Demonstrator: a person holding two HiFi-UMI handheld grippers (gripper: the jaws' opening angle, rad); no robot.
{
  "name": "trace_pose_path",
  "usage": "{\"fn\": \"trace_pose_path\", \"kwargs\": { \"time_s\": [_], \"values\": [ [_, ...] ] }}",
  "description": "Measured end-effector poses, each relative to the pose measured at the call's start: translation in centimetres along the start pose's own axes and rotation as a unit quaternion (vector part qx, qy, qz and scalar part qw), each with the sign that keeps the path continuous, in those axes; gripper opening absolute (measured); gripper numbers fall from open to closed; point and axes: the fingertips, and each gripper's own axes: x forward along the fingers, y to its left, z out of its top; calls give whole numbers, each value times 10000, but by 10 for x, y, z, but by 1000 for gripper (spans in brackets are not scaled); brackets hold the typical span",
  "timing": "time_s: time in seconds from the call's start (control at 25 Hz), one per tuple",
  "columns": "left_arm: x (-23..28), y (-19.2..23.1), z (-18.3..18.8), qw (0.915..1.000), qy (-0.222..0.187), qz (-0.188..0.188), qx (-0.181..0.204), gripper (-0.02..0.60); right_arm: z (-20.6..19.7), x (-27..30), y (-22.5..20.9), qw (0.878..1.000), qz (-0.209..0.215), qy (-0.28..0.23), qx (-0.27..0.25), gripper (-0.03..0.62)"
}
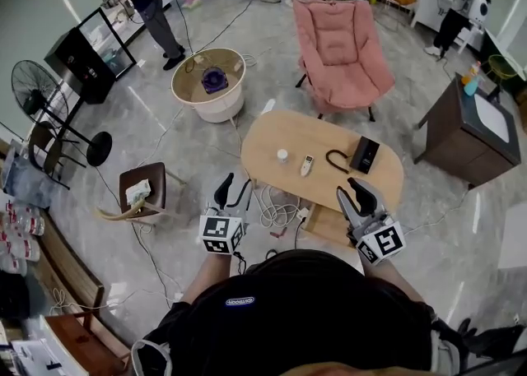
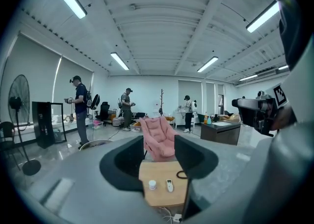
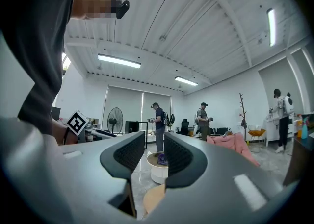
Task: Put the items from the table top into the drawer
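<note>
Pink armchair (image 1: 342,49): stands on the floor just beyond the table's far edge, facing it.

Oval wooden table (image 1: 263,140): carries four items, all clear of its edges.

Drawer (image 1: 326,226): wood-coloured, seems to jut out below the near edge, right of centre; interior not readable.

Left gripper (image 1: 234,192): hangs short of the near edge at the table's left end. Fingers (image 2: 125,161) spread wide, nothing between them but the distant tabletop.

Right gripper (image 1: 360,189): sits at the near edge toward the right end. Fingers (image 3: 179,159) parted, holding nothing.

Black box (image 1: 364,155): lies flat toward the right end of the surface.

Black cable (image 1: 336,158): curls in a hook shape, just left of the box.

Remote (image 1: 306,165): pale, lies near the middle of the surface, left of the cable.

Jar (image 1: 282,155): small, white, stands upright in the left half, just beside the remote.
</note>
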Motion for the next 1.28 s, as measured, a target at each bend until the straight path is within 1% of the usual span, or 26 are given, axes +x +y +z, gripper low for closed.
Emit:
{"fn": "trace_pose_path", "kwargs": {
  "time_s": [0.28,0.48,0.6,0.76,0.88,1.12,1.28],
  "values": [
    [12,38,-5,9998,-20,-204,-9,196,-11,19,20,9997,-231,103,-5,152],
    [24,52,-9,9993,23,-373,-2,196,-12,13,23,9985,-527,161,-30,153],
    [34,55,-8,9991,44,-416,-72,196,-11,-1,19,9969,-760,205,-25,153],
    [50,42,-5,9986,44,-529,-38,196,-14,-26,4,9937,-1094,248,50,153],
    [62,28,-6,9983,76,-575,42,196,-20,-44,-7,9919,-1234,262,133,153],
    [77,-3,-9,9986,186,-482,104,195,-27,-69,-39,9899,-1369,86,367,152],
    [79,-21,-14,9987,261,-326,294,195,-30,-86,-58,9898,-1337,-23,492,152]
  ]
}}
